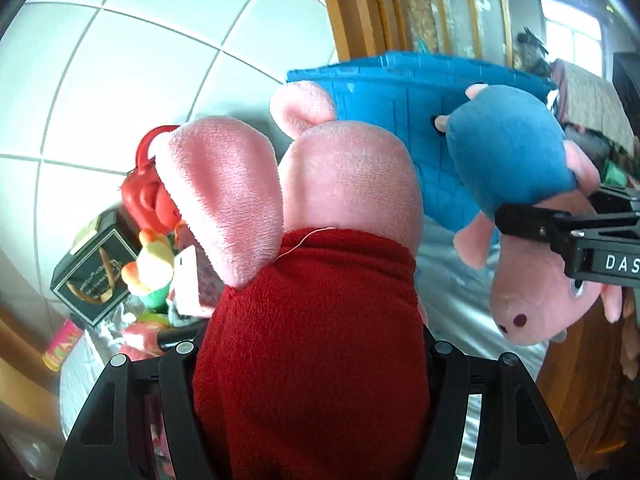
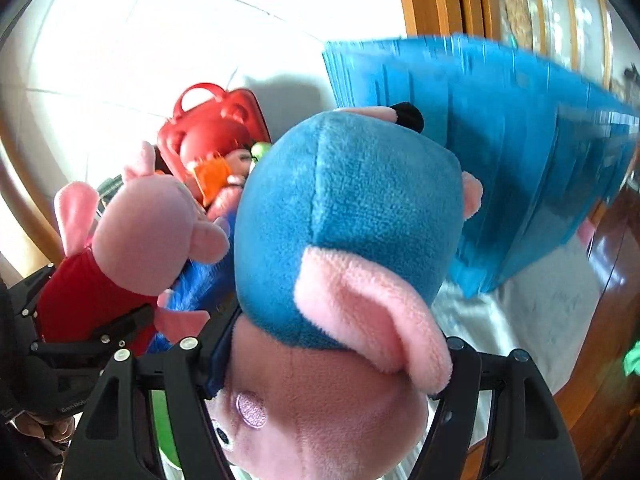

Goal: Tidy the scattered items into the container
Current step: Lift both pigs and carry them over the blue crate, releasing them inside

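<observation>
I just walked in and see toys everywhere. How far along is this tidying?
Early to midway, I'd guess. Nothing visibly sits in the blue basket yet, though its inside is hidden. In hand: the left gripper clamps the red-dressed pig plush, and the right gripper clamps the blue-dressed pig plush. Left: a red toy case, a small plush and a dark box.
</observation>
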`<state>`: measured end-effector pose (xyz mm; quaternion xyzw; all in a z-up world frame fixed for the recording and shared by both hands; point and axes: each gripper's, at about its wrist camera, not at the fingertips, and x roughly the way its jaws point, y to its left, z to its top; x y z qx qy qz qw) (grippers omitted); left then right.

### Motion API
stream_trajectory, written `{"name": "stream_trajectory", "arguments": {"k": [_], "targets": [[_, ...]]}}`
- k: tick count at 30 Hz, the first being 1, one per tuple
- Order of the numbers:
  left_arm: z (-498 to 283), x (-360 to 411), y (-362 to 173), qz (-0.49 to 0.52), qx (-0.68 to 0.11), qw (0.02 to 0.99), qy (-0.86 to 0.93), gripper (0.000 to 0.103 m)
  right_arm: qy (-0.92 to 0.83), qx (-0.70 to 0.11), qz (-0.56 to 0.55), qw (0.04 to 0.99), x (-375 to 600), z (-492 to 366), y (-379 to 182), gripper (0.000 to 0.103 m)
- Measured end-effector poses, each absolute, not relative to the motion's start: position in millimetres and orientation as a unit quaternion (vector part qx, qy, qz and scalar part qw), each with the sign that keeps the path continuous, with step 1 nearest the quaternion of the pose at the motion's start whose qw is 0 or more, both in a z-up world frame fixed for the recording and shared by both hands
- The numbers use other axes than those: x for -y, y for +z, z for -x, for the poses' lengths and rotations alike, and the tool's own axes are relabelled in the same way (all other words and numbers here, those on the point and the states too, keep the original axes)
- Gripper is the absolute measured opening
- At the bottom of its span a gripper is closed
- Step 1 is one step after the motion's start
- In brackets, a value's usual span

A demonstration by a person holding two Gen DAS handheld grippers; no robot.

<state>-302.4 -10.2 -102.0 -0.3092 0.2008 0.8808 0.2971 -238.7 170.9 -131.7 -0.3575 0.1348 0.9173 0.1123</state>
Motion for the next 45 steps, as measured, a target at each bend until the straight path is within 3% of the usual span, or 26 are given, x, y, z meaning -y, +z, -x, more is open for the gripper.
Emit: {"name": "stream_trajectory", "arguments": {"k": [11, 17, 29, 45], "targets": [[281.9, 14.2, -24.8, 0.24, -0.117, 0.283, 0.921, 0.067, 0.955, -0.087, 0.27, 0.092, -162.2, 217.4, -47.9, 0.07], [265.1, -19.5, 12.7, 0.21, -0.105, 0.265, 0.935, 0.068, 0.967, -0.085, 0.235, 0.059, -188.7, 212.4, -17.7, 0.07], [247.9, -214.4, 63.4, 0.182, -0.069, 0.252, 0.948, 0.069, 0.978, -0.05, 0.184, 0.083, -377.3, 185.6, 57.4, 0.07], [298.0, -379.1, 68.3, 0.231, -0.08, 0.241, 0.939, 0.072, 0.966, -0.074, 0.232, 0.091, -536.1, 242.2, 37.9, 0.07]]}}
